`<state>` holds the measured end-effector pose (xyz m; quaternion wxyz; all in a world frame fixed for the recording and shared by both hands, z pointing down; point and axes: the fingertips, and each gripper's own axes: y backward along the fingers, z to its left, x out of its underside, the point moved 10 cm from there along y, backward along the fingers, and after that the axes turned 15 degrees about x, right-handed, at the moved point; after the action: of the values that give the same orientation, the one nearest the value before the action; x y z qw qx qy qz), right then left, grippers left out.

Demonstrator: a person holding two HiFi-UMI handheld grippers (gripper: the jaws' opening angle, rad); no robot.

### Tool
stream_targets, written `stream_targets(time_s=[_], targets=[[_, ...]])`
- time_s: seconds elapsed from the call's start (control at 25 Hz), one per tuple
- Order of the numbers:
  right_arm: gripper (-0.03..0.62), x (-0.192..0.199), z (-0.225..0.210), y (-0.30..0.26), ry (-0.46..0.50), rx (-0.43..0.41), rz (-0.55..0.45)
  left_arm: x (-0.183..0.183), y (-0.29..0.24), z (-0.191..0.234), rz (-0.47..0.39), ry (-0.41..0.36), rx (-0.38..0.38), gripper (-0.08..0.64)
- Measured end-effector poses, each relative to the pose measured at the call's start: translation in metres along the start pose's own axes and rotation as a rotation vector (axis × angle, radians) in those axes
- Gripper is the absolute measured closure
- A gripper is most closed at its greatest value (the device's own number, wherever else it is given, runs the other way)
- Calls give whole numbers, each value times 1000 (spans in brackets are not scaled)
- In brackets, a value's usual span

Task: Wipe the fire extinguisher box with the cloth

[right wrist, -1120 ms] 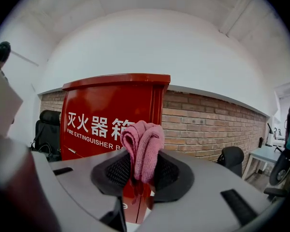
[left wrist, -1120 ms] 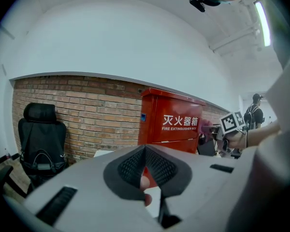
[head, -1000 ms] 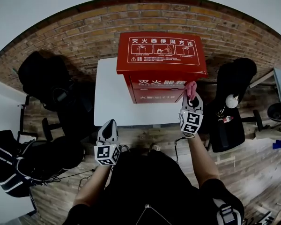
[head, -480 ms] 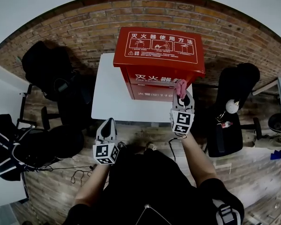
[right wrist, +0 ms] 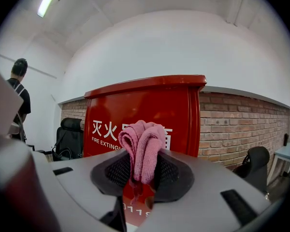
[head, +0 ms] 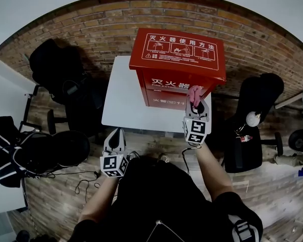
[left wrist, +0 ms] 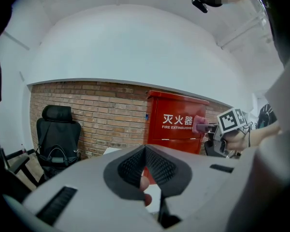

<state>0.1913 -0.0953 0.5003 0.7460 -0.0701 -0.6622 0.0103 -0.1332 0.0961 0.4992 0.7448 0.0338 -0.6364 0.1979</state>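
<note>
A red fire extinguisher box [head: 179,64] [left wrist: 179,122] [right wrist: 140,117] with white lettering stands on a white table [head: 126,105]. My right gripper [head: 195,101] [right wrist: 140,170] is shut on a bunched pink cloth [head: 195,94] [right wrist: 142,146] [left wrist: 200,124], held up at the right part of the box's front face; whether it touches I cannot tell. My left gripper [head: 116,137] [left wrist: 145,175] hangs shut and empty near the table's front edge, left of the box.
A brick wall [head: 91,29] runs behind the table. Black office chairs stand to the left [head: 55,74] and right [head: 255,97]. Bags and cables lie on the wooden floor at left [head: 35,155]. A person stands far left [right wrist: 17,98].
My right gripper with the pink cloth has shifted left and upward along the box's front. The left gripper has stayed where it was.
</note>
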Motion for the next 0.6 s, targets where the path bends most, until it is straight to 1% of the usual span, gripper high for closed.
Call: stream_targets(time_s=[0.36,0.48,0.6], targets=[[482,-3,11,-3,-30,-2,7,-5,4,21,-9,-5,0,541],[482,-2,15,-1,-39,0,12,-6,3,26,-3,-6,22,541],[482,-5,23,-1,-31,-9,10,-15,1,36,-8,-15,44,541]])
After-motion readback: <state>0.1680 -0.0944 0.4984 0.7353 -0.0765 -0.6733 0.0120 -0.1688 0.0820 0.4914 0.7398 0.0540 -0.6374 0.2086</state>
